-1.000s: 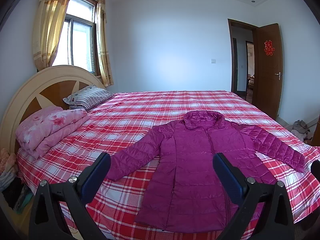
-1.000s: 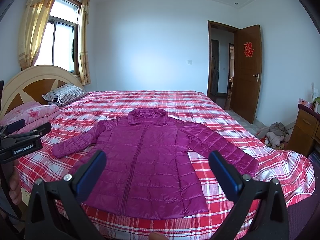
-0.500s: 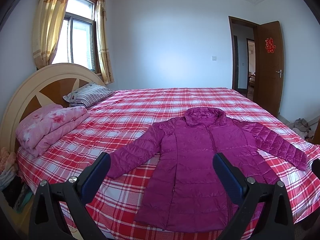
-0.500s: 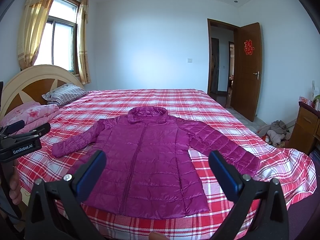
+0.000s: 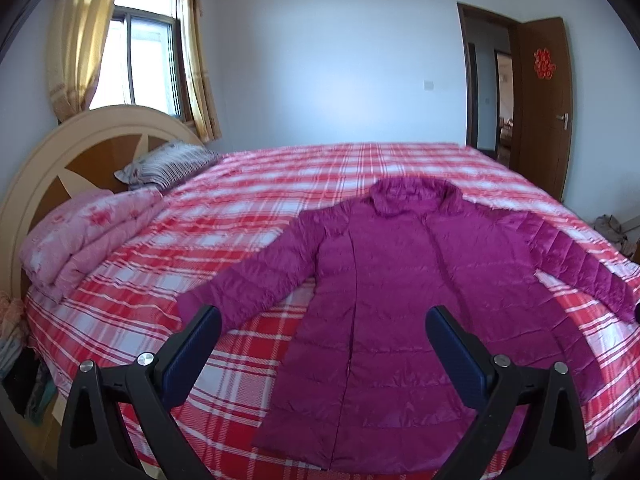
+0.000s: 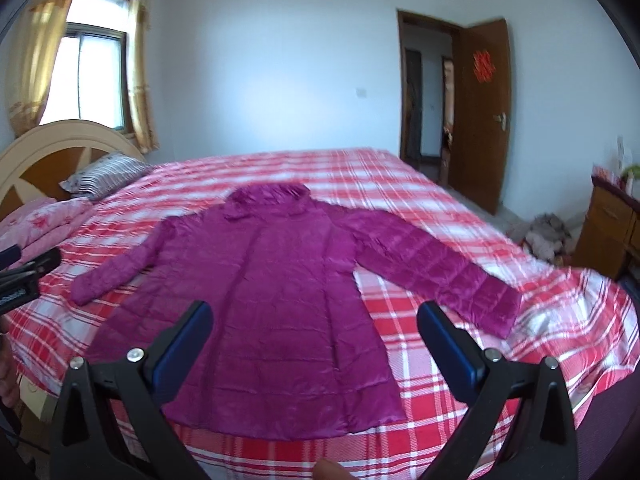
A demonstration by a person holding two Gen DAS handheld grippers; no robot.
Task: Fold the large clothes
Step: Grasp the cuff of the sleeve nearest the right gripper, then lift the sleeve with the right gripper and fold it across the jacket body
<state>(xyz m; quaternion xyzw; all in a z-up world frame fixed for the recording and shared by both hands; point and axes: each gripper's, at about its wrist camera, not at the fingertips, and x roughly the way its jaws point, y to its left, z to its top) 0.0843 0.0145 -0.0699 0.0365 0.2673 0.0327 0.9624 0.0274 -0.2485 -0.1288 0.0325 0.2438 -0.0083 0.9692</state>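
A long magenta quilted puffer jacket [image 5: 392,288] lies flat, centre frame, on the red-and-white plaid bedspread [image 5: 248,208], long axis running from hem up to collar; left gripper [image 5: 322,344] and right gripper [image 6: 314,338] gape wide, empty, over the hem; each is nearer its own sleeve.

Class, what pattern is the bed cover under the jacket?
Red, pink and white plaid bed cover; clearest in the right wrist view.

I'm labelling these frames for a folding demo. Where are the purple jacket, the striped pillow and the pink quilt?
purple jacket [image 6: 280,280]: right wrist view, middle of its front panel.
striped pillow [image 5: 172,162]: left wrist view, centre of its top face.
pink quilt [image 5: 88,236]: left wrist view, middle of the folded stack.
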